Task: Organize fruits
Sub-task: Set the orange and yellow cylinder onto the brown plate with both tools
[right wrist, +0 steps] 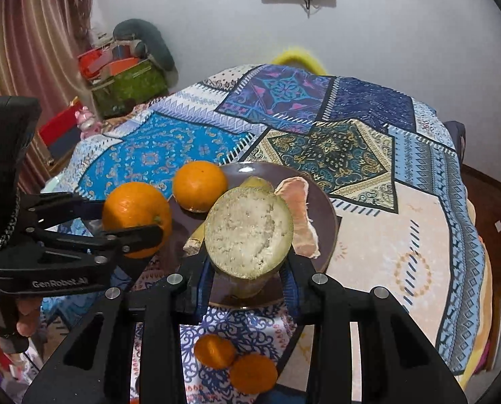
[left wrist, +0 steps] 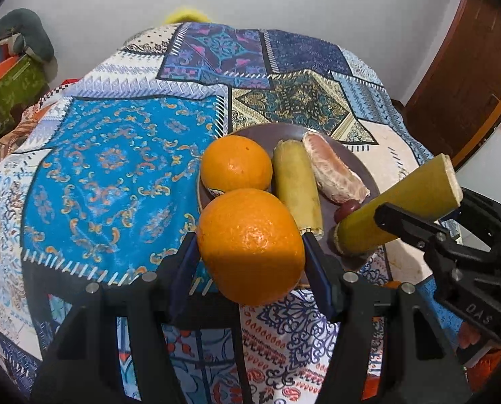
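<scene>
Left gripper (left wrist: 250, 252): fingers closed on an orange (left wrist: 250, 245), one blue pad on each side of it; the fruit is held at the near left edge of the plate (left wrist: 284, 134), and whether it rests on the rim I cannot tell. From the right wrist view the same gripper (right wrist: 156, 215) comes in from the left with the orange (right wrist: 134, 217) between its fingers.

Right gripper (right wrist: 248, 269): fingers clamped on a cane piece (right wrist: 248, 232), its pale cut end turned to the camera. In the left wrist view that gripper (left wrist: 390, 217) holds the cane piece (left wrist: 398, 205) tilted, lower end near or on the plate's near right edge, upper end raised to the right.

Plate: dark, round, on the cloth (left wrist: 115, 168).

On the plate: a second orange (left wrist: 236, 163) at the far left; a second cane piece (left wrist: 296, 187) lying in the middle; a peeled citrus segment (left wrist: 334, 171) to its right; a small red fruit (left wrist: 348, 208) beside the held cane's lower end.

Off the plate: two small oranges, one (right wrist: 214, 351) and another (right wrist: 253, 373), touching each other on the cloth, nearer than the plate, seen between the right gripper's arms.

Cloth: patchwork print, blue, white and beige.
</scene>
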A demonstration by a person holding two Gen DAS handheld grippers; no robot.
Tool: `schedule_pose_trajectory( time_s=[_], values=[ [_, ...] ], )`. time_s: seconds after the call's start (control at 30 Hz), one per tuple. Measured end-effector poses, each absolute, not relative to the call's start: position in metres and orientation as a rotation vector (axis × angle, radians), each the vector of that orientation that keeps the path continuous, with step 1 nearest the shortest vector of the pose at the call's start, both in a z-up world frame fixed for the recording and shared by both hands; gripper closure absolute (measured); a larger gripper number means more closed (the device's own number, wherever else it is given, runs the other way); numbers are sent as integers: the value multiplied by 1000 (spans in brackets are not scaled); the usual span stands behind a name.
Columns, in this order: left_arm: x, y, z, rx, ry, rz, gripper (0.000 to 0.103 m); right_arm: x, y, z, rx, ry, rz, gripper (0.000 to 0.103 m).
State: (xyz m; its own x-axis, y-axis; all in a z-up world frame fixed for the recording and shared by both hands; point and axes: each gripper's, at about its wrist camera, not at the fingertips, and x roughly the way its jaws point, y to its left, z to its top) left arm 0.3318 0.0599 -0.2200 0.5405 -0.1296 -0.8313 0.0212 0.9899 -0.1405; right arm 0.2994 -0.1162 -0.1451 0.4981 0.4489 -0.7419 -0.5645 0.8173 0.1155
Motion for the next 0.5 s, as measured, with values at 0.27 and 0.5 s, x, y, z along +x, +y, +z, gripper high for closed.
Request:
schedule_pose_trajectory(
  time_s=[0.27, 0.5],
  values=[
    [347, 59, -226, -131, 992, -106, 43, 313, -104, -159, -140, 872, 641, 70],
    [347, 61, -227, -122, 994, -129, 43, 321, -104, -164, -115, 877, 652, 70]
  ],
)
